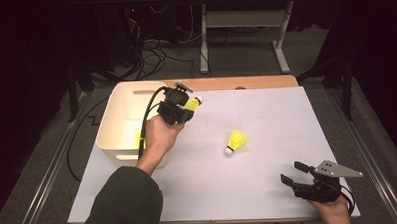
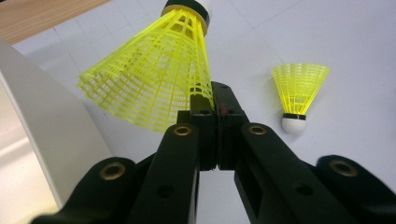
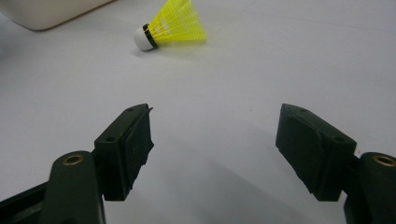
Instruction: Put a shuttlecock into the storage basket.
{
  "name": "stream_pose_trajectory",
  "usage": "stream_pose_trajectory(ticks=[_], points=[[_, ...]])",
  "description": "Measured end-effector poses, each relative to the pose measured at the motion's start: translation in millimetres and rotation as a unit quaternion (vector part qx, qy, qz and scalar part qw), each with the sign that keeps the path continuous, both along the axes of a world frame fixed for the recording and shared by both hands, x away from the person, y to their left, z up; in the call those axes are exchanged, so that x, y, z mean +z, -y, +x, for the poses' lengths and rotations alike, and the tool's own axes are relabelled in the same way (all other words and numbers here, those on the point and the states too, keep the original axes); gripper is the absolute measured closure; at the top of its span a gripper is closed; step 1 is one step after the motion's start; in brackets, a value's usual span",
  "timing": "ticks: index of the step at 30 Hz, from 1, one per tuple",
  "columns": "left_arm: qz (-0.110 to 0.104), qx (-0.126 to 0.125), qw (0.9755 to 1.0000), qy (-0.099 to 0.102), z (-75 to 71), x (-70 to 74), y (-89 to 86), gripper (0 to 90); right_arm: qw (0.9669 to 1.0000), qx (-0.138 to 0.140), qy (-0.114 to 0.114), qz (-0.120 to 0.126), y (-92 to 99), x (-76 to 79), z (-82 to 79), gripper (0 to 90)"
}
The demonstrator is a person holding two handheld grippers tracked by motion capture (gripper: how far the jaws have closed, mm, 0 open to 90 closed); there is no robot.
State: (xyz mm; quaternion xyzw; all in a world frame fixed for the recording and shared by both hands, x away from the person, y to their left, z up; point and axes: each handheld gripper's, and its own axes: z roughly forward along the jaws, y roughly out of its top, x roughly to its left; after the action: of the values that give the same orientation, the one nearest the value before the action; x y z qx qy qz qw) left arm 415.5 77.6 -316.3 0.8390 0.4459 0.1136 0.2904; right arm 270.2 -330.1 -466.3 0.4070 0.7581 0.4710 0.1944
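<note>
Looking down from the high view, the left gripper [image 1: 182, 108] hangs just above the right-hand rim of a cream bin [image 1: 118, 126] at the table's left, with a yellow shuttlecock [image 1: 192, 102] nipped in its tip — white cork pointing away from the bin, toward the wooden edge [image 1: 245, 82] of the table. A second shuttlecock [image 1: 236, 141] lies on its side near the middle of the white sheet [image 1: 267, 119], cork toward the person. Inside the bin a patch of yellow [image 1: 138, 139] shows, too hidden to name. The right gripper [image 1: 294, 172] rests low at the near right corner, grey plate on top, jaws spread with nothing between them, well apart from the lying shuttlecock.

Along the left gripper view, the two black jaws are pressed together on the lower rim of the held shuttlecock's skirt [image 2: 154, 79]. That skirt is a bright yellow plastic lattice of ribs and cross-bars, flaring wide toward the camera and narrowing to a dark band under the white cork [image 2: 194, 7] at the top edge. The bin's pale wall [image 2: 51, 135] stands to the left; the other shuttlecock [image 2: 296, 93] sits beyond on the sheet, cork nearest.

From the right gripper view, both jaws stand wide over bare white sheet — the lying shuttlecock [image 3: 170, 25] is ahead, its cork [image 3: 141, 37] to the left with a black ring behind it, and a corner of the bin [image 3: 46, 11] at upper left.
</note>
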Motion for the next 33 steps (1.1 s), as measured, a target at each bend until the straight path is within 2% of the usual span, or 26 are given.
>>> stream_pose_trajectory(ticks=[17, 33], points=[[-0.008, 0.009, 0.9999, 0.003, 0.0, 7.2, -10.8, 88.7, 1.0, 0.0, 0.0, 0.0, 0.0, 0.0, 0.0, 27.3], [-0.004, 0.015, 0.9998, 0.008, -0.2, 16.0, -17.7, 88.8, 1.0, 0.0, 0.0, 0.0, 0.0, 0.1, -0.1, 27.3]])
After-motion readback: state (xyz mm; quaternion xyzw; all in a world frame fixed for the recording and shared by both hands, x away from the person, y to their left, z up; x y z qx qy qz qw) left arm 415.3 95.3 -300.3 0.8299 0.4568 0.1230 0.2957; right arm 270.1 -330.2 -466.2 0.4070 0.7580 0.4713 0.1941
